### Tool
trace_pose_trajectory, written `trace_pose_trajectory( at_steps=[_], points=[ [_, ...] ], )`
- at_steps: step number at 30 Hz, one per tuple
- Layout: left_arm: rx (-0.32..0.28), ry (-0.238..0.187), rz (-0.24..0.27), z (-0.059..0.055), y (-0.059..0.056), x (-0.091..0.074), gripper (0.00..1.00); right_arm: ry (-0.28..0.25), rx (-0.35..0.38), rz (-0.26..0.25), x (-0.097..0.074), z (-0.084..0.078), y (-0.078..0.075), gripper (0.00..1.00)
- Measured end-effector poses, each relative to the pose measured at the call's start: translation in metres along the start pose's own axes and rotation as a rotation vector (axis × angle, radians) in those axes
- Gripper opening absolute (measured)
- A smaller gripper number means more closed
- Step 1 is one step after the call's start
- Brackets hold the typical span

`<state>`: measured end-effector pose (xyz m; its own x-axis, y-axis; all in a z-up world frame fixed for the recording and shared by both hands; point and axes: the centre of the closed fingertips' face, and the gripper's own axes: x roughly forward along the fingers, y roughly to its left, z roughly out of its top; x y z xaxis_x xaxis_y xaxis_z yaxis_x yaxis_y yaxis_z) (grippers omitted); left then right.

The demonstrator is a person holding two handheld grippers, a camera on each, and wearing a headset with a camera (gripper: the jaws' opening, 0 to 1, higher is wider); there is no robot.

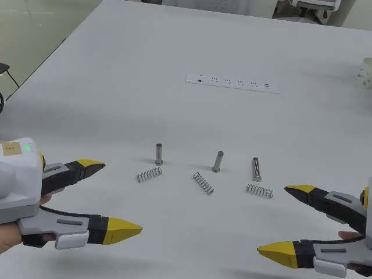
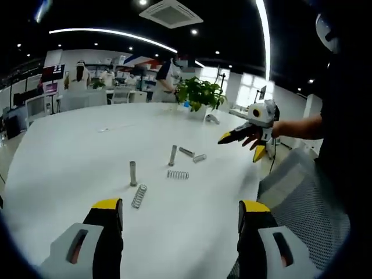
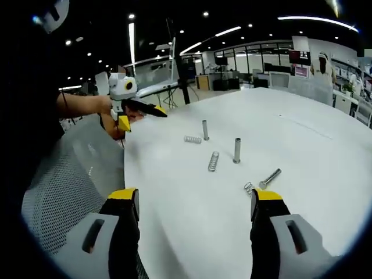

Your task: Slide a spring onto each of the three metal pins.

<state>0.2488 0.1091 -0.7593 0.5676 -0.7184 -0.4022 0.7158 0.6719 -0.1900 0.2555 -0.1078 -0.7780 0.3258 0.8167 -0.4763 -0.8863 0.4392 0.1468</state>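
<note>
Three metal pins are on the white table (image 1: 116, 87). The left pin (image 1: 158, 154) and the middle pin (image 1: 217, 161) stand upright. The right pin (image 1: 256, 169) lies on its side (image 3: 270, 178). A loose spring lies in front of each: left spring (image 1: 149, 174), middle spring (image 1: 203, 182), right spring (image 1: 259, 190). My left gripper (image 1: 119, 197) is open, left of the left spring, holding nothing. My right gripper (image 1: 273, 220) is open, below and right of the right spring, also holding nothing. In the left gripper view the jaws frame the left spring (image 2: 139, 196).
A white power strip (image 1: 232, 82) lies farther back on the table. A small white object (image 1: 365, 72) sits at the right edge. A grey mesh chair (image 3: 70, 192) stands at the table's near edge. A potted plant (image 2: 200, 93) stands beyond the table.
</note>
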Motion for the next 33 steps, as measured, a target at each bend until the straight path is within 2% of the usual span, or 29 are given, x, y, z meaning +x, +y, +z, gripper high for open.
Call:
trace_pose_trajectory(
  at_steps=[12,33],
  points=[
    [0.007,0.004,0.012,-0.0034,0.0017,-0.0005,0.96,0.001,-0.001,-0.008,-0.0006,0.0,-0.0031,0.87],
    [-0.007,0.005,0.012,-0.0057,0.0007,-0.0024,0.97,0.001,-0.014,-0.031,-0.0006,0.0003,-0.0056,0.91]
  ],
)
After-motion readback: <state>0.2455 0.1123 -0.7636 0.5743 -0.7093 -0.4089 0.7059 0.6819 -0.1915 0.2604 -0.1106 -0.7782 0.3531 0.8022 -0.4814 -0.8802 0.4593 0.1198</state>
